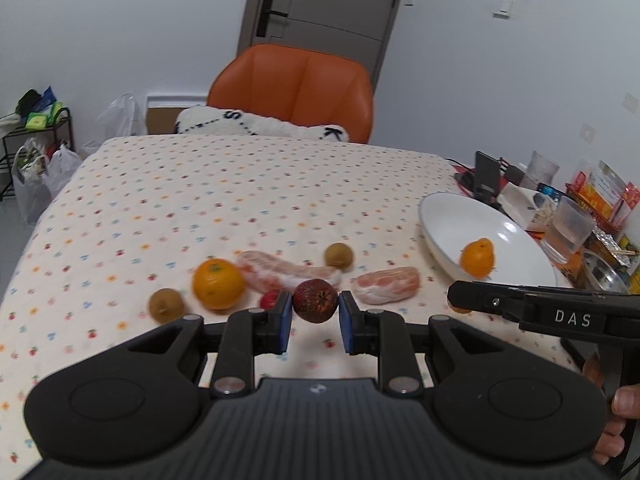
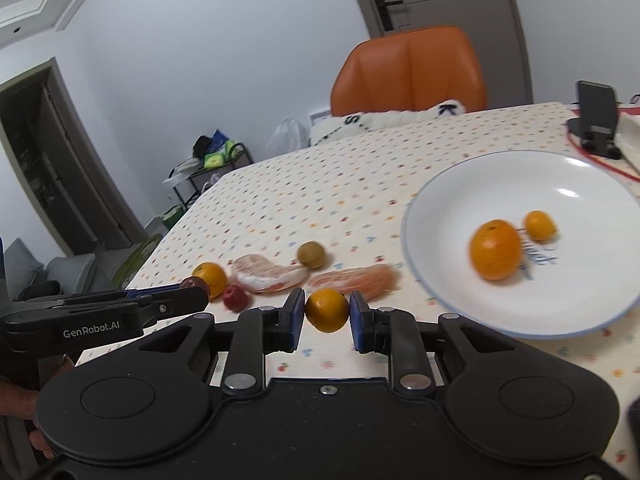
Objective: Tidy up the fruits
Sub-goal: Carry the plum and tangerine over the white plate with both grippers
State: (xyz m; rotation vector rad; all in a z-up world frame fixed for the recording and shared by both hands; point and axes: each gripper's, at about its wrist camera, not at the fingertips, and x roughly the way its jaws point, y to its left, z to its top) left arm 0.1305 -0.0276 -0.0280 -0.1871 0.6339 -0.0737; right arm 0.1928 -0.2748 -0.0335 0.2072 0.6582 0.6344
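Left hand-held gripper has its blue pads closed against a dark red, rough-skinned round fruit, which it holds just above the dotted cream cloth of the tabletop. Right hand-held gripper is likewise clamped on a small orange citrus fruit, held near the front rim of a wide white plate.

Going left to right across the cloth in the left wrist view: a small brown-green round fruit lies furthest left, then a large orange just beside it. Behind the left pad sits a small bright red fruit, partly hidden. A long peeled pink citrus segment stretches behind the held dark fruit, and a second brown-green round fruit rests just beyond its right end. A shorter peeled pink citrus piece lies to the right, near the plate.

On the plate, the right wrist view shows a blurred orange and a smaller orange fruit just beside it, apart from each other by a narrow gap.

Beyond the far edge of the tabletop stands an orange leather chair with a white fluffy cushion on its seat. Clear plastic containers and packets crowd the right edge of the tabletop.
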